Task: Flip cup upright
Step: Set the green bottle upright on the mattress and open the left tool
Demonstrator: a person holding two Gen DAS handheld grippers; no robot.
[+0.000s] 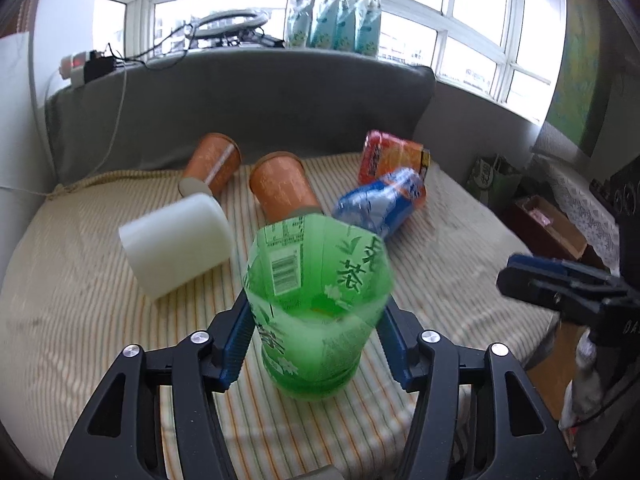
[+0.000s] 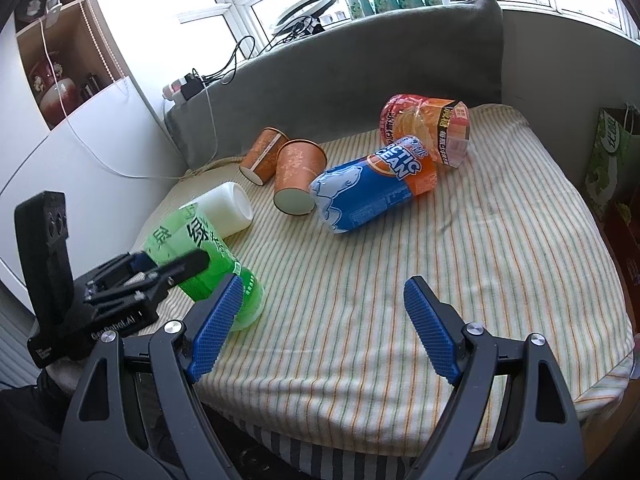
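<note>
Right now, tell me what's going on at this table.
The left gripper has its jaws closed on a green cup, holding it tilted over the striped cloth. The right gripper is open and holds nothing. A white cup, two orange paper cups, a blue cup and a red and orange cup all lie on their sides on the cloth.

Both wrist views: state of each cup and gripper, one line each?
green cup: tilted, clamped in left gripper
white cup: on its side
two orange paper cups: on their sides, side by side
blue cup: on its side
red cup: on its side
left gripper: shut on green cup
right gripper: open, empty
</note>
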